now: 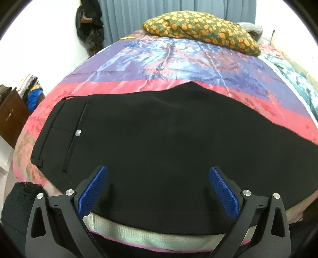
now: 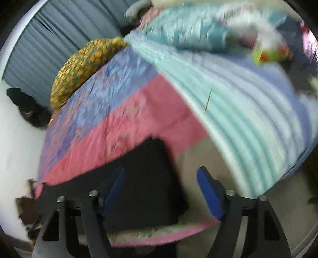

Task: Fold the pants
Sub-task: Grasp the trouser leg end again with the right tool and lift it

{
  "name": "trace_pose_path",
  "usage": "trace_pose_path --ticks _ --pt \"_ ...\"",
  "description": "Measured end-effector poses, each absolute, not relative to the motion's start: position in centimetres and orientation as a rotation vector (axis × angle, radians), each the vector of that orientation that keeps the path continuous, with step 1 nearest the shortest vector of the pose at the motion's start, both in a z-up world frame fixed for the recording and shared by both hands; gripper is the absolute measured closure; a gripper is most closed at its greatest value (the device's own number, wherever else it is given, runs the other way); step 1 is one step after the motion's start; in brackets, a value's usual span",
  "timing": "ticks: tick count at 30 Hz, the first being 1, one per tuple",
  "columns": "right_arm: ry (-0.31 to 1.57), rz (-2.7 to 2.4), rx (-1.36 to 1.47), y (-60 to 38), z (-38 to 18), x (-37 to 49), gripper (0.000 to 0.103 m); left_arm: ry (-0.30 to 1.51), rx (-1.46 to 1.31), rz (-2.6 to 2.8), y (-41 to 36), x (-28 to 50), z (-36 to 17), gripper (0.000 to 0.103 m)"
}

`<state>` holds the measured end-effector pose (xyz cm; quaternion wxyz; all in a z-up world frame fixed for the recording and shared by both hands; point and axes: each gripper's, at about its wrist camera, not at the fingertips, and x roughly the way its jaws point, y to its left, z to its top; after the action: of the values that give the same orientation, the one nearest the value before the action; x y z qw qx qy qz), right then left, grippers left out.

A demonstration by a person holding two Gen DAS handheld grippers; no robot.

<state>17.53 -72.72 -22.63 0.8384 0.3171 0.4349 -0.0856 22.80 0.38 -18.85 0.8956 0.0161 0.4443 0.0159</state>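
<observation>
Black pants (image 1: 155,142) lie flat across the near part of a bed, waistband with a back pocket and a pale button (image 1: 78,133) at the left, legs running off to the right. My left gripper (image 1: 158,176) is open and empty, just above the pants' near edge. The right wrist view is motion-blurred. It shows the leg end of the pants (image 2: 147,174) near the bed's front edge. My right gripper (image 2: 161,176) is open and empty, its left finger over the black cloth and its right finger over bare bedding.
The bed has a pink, purple and blue satin cover (image 1: 169,57). An olive pillow with orange spots (image 1: 200,27) lies at the far end. A striped teal blanket (image 2: 248,103) lies to the right. A wooden cabinet (image 1: 12,119) stands at the left, grey curtains (image 1: 139,13) behind.
</observation>
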Motion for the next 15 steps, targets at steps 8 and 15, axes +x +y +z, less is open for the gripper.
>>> trace_pose_path --ticks 8,15 --pt "0.957 -0.146 0.735 -72.2 -27.1 18.8 0.043 0.933 0.033 0.063 1.0 22.9 -19.2 0.001" --pt "0.984 -0.010 0.814 -71.4 -28.4 19.1 0.075 0.962 -0.006 0.072 1.6 23.4 -20.0 0.001"
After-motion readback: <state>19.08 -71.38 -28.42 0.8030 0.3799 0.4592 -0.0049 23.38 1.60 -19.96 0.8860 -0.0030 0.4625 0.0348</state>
